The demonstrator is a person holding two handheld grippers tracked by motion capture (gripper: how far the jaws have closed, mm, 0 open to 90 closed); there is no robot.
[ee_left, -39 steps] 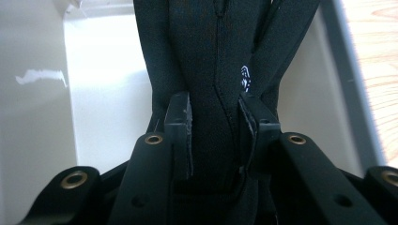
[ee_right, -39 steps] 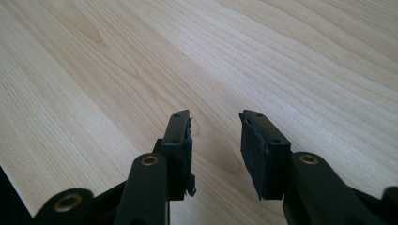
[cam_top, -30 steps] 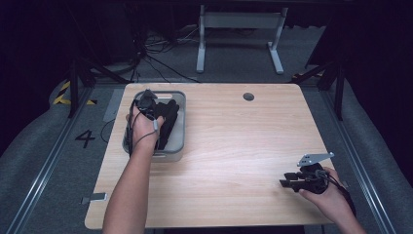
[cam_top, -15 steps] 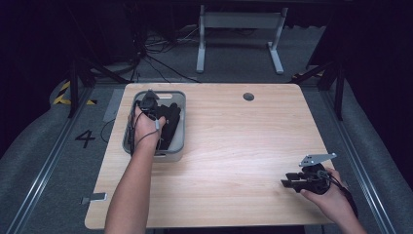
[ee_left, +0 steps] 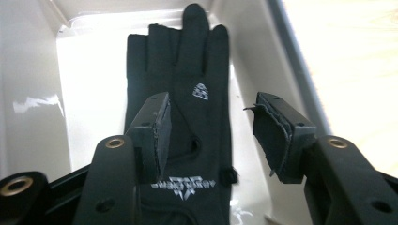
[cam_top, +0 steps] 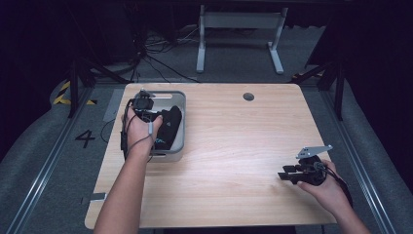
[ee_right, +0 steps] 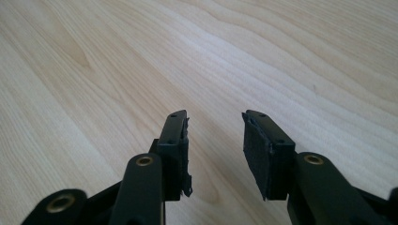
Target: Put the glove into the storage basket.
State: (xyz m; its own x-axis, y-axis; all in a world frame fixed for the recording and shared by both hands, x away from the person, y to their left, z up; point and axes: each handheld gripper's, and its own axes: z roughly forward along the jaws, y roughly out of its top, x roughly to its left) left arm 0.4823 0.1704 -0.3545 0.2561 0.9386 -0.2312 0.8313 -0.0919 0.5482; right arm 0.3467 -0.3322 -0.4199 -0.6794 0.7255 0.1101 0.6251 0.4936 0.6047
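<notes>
A black glove (ee_left: 180, 108) lies flat in the grey bin (cam_top: 179, 127) at the table's (cam_top: 234, 161) ten o'clock corner. The left gripper (ee_left: 211, 129) hovers over its palm, jaws wide apart, gripping nothing. At four o'clock, the right gripper (ee_right: 216, 145) rests part-open and empty above bare wood.

We see the wooden table (cam_top: 234, 146) lit brightly from above against a dark room, while glare whitens the tray wall (ee_left: 28, 93), the black glove (ee_left: 183, 93) stays fairly sharp, and near jaws blur softly.
</notes>
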